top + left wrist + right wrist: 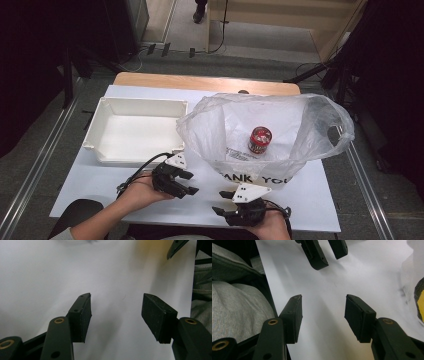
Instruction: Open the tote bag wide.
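While the jar (260,139) sits apparently inside the bag (320,125), both tools, left (187,182) and right (220,202), hover released.

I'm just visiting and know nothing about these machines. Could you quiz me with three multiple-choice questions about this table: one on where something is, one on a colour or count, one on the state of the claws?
1. Where is the small red-lidded jar?
A. In the white rectangular plastic tray
B. Inside the clear crinkled plastic bag
C. Between a claw's jaws

2. How many things lie in the white tray?
A. None
B. One
C. Three

3. How do the left claw and the right claw stand?
A. Both shut on the bag
B. One holds the jar
C. Both open, holding nothing

Answers:
1 B, the jar shows through the bag's clear wall in the high view.
2 A, the tray's floor is bare.
3 C, each gripper view shows bare white tabletop between the spread jaws.
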`<control>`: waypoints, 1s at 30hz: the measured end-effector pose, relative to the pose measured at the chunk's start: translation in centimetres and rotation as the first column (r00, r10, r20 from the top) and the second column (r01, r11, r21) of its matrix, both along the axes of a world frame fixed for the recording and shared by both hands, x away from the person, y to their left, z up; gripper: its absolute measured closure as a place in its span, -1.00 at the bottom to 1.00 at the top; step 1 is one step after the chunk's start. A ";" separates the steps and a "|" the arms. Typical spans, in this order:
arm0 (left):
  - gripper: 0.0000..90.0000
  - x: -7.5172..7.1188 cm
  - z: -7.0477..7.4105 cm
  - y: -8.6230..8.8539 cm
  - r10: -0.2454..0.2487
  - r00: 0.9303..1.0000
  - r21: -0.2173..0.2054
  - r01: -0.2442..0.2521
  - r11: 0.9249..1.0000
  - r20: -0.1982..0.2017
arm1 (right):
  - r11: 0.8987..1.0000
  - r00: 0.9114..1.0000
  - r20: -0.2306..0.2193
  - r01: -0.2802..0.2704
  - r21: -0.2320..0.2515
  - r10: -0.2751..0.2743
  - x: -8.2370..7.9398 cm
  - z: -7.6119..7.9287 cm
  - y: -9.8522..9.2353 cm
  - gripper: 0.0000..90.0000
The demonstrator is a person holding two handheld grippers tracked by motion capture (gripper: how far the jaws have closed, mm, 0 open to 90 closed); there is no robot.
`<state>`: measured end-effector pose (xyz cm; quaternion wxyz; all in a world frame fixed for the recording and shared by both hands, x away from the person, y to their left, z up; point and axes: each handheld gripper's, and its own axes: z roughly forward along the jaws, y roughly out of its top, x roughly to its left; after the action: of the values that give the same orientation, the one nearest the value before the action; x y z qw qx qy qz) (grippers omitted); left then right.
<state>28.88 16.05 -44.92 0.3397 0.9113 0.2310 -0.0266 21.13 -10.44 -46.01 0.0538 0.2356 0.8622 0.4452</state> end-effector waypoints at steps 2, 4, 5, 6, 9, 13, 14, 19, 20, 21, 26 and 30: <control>-0.07 0.0 0.0 0.0 -0.001 1.000 0.003 0.001 1.000 0.000 | 1.000 1.000 0.001 0.000 -0.002 0.000 0.0 0.0 0.0 0.10; -0.07 0.0 0.0 0.0 -0.002 1.000 0.002 0.002 1.000 0.000 | 1.000 1.000 0.005 -0.002 -0.002 0.002 0.0 0.0 0.0 0.10; -0.07 0.0 0.0 0.0 -0.003 1.000 0.002 0.003 1.000 0.000 | 1.000 1.000 0.004 -0.002 -0.002 0.002 0.0 0.0 0.0 0.10; -0.07 0.0 0.0 0.0 -0.003 1.000 0.002 0.003 1.000 0.000 | 1.000 1.000 0.002 0.000 -0.002 0.000 0.0 0.0 0.0 0.10; -0.07 0.0 0.0 0.0 0.000 1.000 -0.001 0.000 1.000 0.000 | 1.000 1.000 0.002 0.000 -0.002 0.000 0.0 0.0 0.0 0.10; -0.07 0.0 0.0 0.0 0.006 1.000 -0.005 -0.006 1.000 -0.003 | 1.000 1.000 -0.004 0.002 0.000 -0.002 0.1 0.0 0.0 0.09; -0.07 0.0 0.0 0.0 0.005 1.000 -0.005 -0.005 1.000 -0.003 | 1.000 1.000 -0.008 0.006 -0.003 -0.006 0.1 -0.1 0.0 0.08; -0.07 0.0 0.0 0.0 0.006 1.000 -0.009 -0.006 1.000 -0.003 | 1.000 1.000 -0.007 0.004 -0.003 -0.004 0.1 -0.1 0.0 0.07; -0.07 0.0 0.1 0.0 0.005 1.000 -0.016 -0.005 1.000 -0.003 | 1.000 1.000 -0.005 0.003 -0.003 -0.003 0.1 -0.1 0.0 0.07; -0.07 0.0 0.1 0.0 0.007 1.000 -0.016 -0.007 1.000 -0.002 | 1.000 1.000 -0.003 0.001 -0.003 -0.001 0.1 -0.1 0.0 0.07; -0.07 -0.1 0.2 0.0 0.006 1.000 -0.013 -0.006 1.000 0.002 | 1.000 1.000 0.011 0.003 0.000 -0.003 0.0 -0.1 -0.1 0.07; -0.07 0.0 0.2 0.0 0.000 1.000 -0.015 0.000 1.000 0.007 | 1.000 1.000 0.010 0.006 0.001 -0.007 -0.1 -0.1 -0.3 0.07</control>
<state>28.83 16.09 -44.72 0.3472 0.9089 0.2296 -0.0251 21.04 -10.71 -46.15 0.0595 0.2362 0.8610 0.4465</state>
